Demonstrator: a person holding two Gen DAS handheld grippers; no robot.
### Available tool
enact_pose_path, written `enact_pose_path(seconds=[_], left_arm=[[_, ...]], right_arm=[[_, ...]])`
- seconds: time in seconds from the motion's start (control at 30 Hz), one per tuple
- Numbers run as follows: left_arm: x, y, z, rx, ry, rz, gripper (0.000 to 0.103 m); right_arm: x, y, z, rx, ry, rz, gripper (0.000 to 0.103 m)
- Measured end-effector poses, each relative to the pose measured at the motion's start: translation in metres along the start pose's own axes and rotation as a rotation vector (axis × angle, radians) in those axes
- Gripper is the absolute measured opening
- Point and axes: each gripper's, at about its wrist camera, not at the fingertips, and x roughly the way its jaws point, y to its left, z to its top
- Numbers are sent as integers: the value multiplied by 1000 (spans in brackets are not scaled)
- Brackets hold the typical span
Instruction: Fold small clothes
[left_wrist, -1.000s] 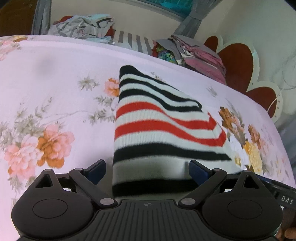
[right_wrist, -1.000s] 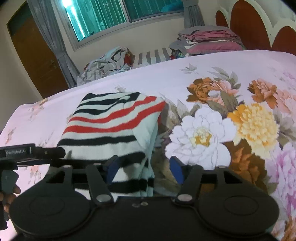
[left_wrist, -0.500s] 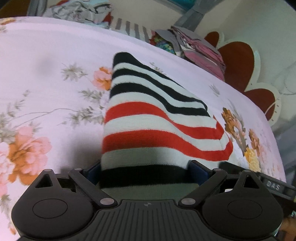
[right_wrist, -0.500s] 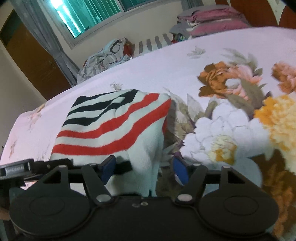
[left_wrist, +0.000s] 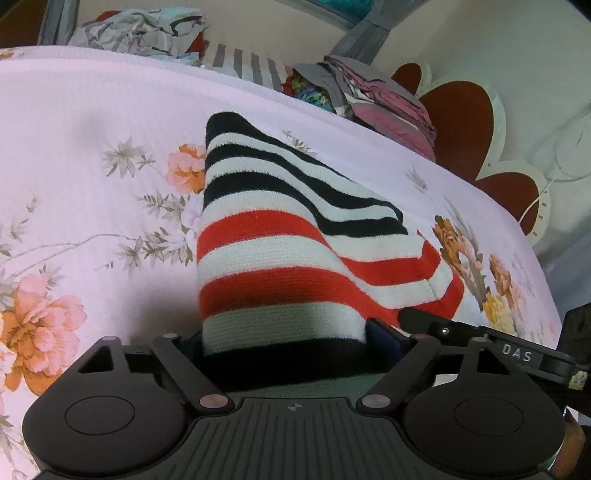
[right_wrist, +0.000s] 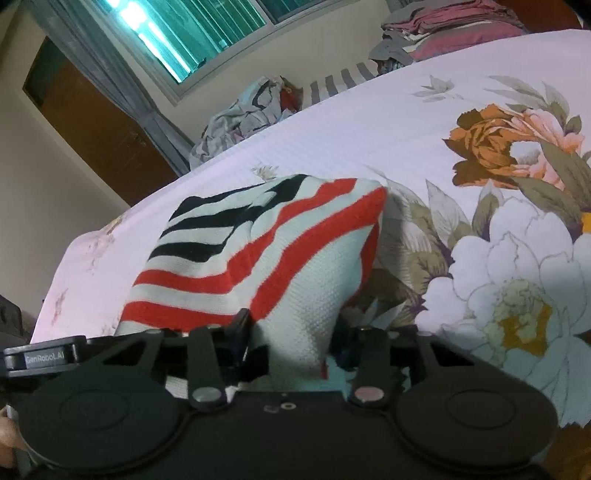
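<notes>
A small knit garment with black, red and white stripes (left_wrist: 280, 258) lies on the floral bedsheet (left_wrist: 92, 147). Its near edge is lifted off the bed. My left gripper (left_wrist: 284, 347) has the garment's near left hem between its fingers, which stand wide around the thick fabric. My right gripper (right_wrist: 295, 332) is shut on the garment (right_wrist: 258, 251) at its near right corner, and the cloth bunches between the fingers. The far end of the garment rests on the sheet. The right gripper also shows at the right edge of the left wrist view (left_wrist: 480, 343).
A crumpled heap of clothes (left_wrist: 144, 29) and a stack of folded clothes (left_wrist: 373, 92) sit beyond the bed's far edge. A red scalloped headboard (left_wrist: 461, 122) stands at the right. A window (right_wrist: 207, 37) and a brown door (right_wrist: 92, 129) are behind.
Both grippers moved forward onto the garment's near edge and closed on it. The near edge now rises off the sheet and the cloth bunches up.
</notes>
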Motion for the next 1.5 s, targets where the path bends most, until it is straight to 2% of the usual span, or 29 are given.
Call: enact_pose_path(seconds=[0.13, 0.23, 0.37, 0.57, 0.7, 0.9, 1.07, 1.2, 1.3, 1.5], left_arm=[[0, -1, 0, 11, -4, 15, 81], [-5, -5, -1, 34, -21, 25, 72], [-17, -8, 1, 57, -44, 25, 62], [-43, -8, 2, 70, -91, 29, 60], [-69, 13, 8, 66, -107, 24, 60], [-119, 79, 15, 71, -145, 19, 60], [-162, 164, 23, 103, -156, 3, 60], [-195, 233, 34, 109, -153, 25, 60], [-210, 275, 42, 100, -154, 41, 60], [-219, 348, 47, 77, -166, 75, 60]], right_arm=[[5, 5, 0, -6, 9, -24, 46], [-1, 10, 1, 1, -5, -11, 37], [-12, 19, 3, 4, -38, 28, 35], [-25, 49, 8, -28, -67, 85, 34], [-27, 78, 6, -26, -86, 112, 34], [-6, 149, -8, -36, -104, 130, 34], [26, 231, -36, -23, -130, 110, 34], [64, 290, -53, 10, -121, 124, 34], [92, 331, -60, -21, -110, 134, 34], [145, 369, -71, -20, -72, 138, 34]])
